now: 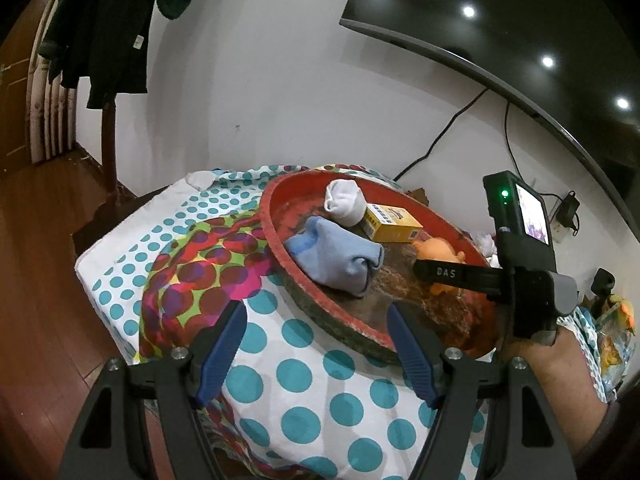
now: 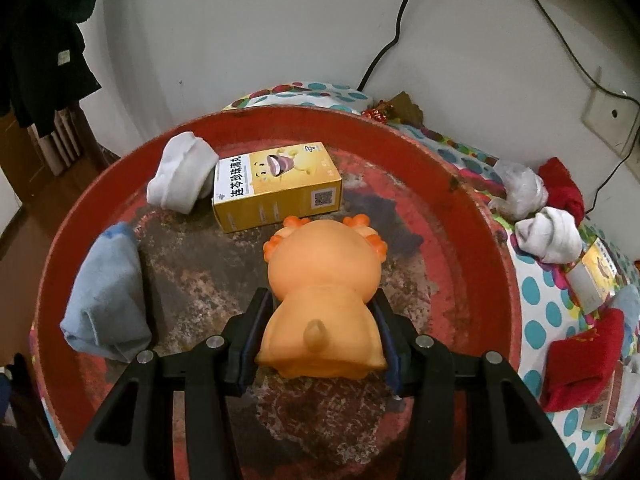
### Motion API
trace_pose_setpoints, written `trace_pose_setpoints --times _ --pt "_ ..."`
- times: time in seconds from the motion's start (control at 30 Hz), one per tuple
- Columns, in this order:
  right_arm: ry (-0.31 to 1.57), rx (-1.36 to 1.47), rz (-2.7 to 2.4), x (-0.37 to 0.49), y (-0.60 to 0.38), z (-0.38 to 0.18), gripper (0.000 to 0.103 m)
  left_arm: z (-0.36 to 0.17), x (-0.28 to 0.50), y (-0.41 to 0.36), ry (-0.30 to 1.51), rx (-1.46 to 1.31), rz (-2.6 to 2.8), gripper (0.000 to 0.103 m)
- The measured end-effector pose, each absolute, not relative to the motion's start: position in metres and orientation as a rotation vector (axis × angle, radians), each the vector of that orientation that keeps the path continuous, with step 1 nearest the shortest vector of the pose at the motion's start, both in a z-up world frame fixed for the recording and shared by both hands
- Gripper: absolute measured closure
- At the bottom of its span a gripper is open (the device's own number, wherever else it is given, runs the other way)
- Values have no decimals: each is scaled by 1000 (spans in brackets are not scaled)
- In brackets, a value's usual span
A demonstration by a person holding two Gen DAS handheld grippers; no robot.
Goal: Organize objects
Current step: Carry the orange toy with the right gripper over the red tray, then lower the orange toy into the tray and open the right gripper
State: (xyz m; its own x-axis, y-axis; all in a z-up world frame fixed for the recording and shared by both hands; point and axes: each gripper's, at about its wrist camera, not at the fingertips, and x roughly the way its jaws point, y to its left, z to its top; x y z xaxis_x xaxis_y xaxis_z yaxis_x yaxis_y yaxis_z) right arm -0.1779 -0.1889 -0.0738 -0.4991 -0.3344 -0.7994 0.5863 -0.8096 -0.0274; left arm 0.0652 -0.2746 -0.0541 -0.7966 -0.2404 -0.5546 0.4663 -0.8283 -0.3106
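Observation:
A worn red round tray (image 2: pixel 472 184) lies on a dotted cloth. In it lie a rolled white sock (image 2: pixel 180 178), a yellow box (image 2: pixel 276 188) and a light blue sock (image 2: pixel 106 296). An orange rubber animal toy (image 2: pixel 324 264) rests on the tray floor with my right gripper (image 2: pixel 320 296) shut on it, pads against both its sides. From the left wrist view the same tray (image 1: pixel 280 240), blue sock (image 1: pixel 336 256), toy (image 1: pixel 438 250) and right gripper (image 1: pixel 436 272) show. My left gripper (image 1: pixel 316 312) hangs open over the cloth at the tray's near rim, holding nothing.
Right of the tray on the polka-dot cloth (image 2: pixel 536 292) lie white sock balls (image 2: pixel 548 236), red socks (image 2: pixel 580 360) and another yellow box (image 2: pixel 596 276). A white wall with cables and a dark TV (image 1: pixel 520 32) stand behind. Wooden floor (image 1: pixel 44 240) drops off left.

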Motion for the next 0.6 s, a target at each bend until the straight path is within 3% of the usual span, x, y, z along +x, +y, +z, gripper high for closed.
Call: trace_pose_setpoints --times 0.03,0.1,0.17,0.37,0.6 --pt "409 1137 -2300 -179 -190 -74 48 -55 64 -274 624 726 -2590 28" --pt "401 1102 -2298 -177 -189 -70 25 -56 63 -273 624 737 -2598 28" --pt "380 1009 -2345 -170 -181 -55 24 -53 65 -272 613 715 -2608 28" --pt "279 820 -2483 -166 -109 -8 3 -42 69 -260 547 633 -2666 28" --pt "207 972 -2801 -198 54 -33 2 -39 59 -218 416 704 -2812 28"
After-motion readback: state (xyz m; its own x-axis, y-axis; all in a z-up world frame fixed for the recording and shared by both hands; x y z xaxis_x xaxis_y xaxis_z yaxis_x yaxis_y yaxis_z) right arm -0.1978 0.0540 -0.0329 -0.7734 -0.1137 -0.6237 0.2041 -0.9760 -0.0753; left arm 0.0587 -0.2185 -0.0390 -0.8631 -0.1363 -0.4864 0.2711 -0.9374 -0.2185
